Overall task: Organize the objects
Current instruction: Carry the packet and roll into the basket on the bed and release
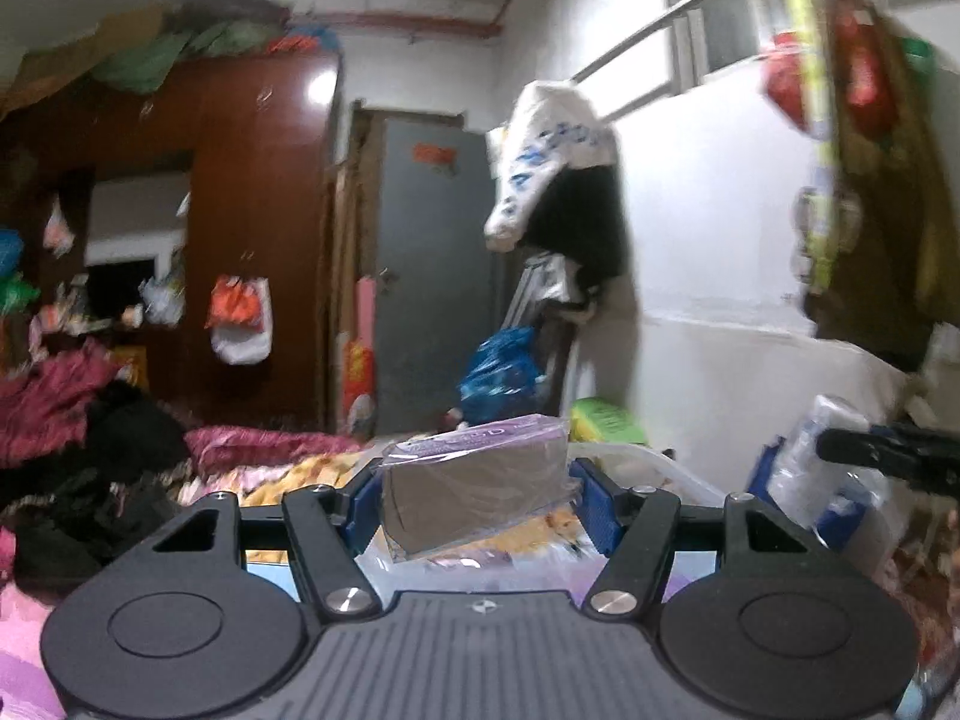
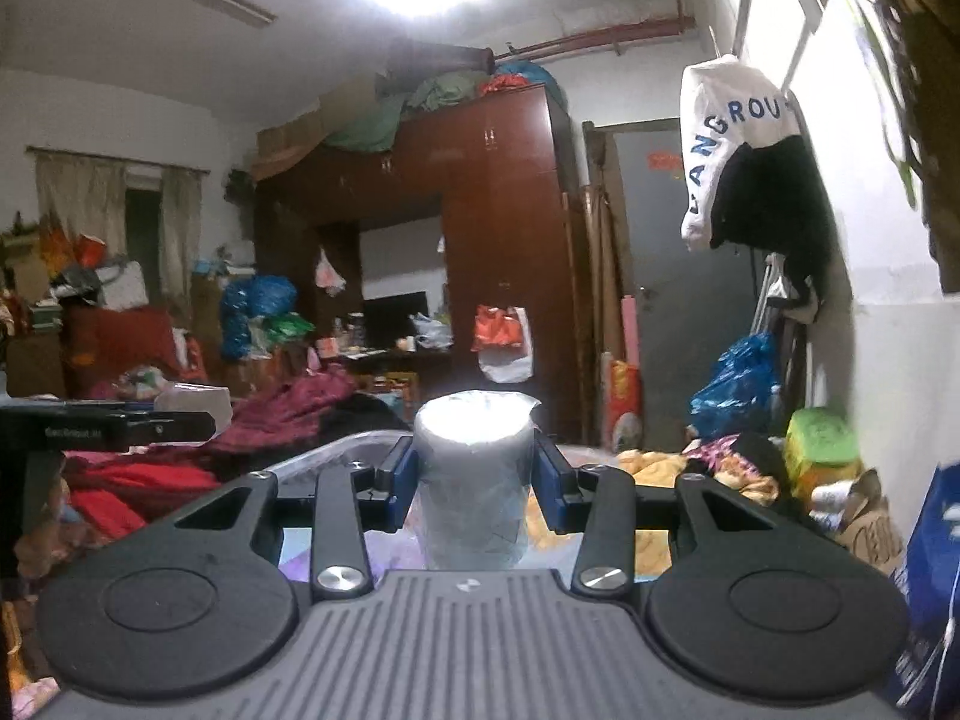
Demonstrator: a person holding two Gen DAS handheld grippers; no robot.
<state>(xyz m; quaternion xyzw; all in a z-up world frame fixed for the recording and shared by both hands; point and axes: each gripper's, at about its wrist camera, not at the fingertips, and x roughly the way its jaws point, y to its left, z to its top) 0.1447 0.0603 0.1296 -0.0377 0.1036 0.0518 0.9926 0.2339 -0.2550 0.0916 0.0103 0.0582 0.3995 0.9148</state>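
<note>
The left gripper point(image 1: 474, 495) has its jaws clamped on a plastic-wrapped box point(image 1: 477, 489) and the right gripper point(image 2: 474, 477) is squeezing a wrapped roll point(image 2: 474, 474), both held up over the clear bin point(image 2: 336, 450) on the messy bed point(image 1: 270, 456). I'd keep both level and the grip steady since that wrap looks slippery. Most open room is straight ahead at 12 o'clock; the wall point(image 1: 720, 240) crowds in around 2 o'clock.

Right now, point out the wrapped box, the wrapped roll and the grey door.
wrapped box point(image 1: 474, 483), left wrist view, on its grey front face.
wrapped roll point(image 2: 474, 480), right wrist view, on the middle of its side wall.
grey door point(image 1: 432, 276), left wrist view, on its bare middle panel.
</note>
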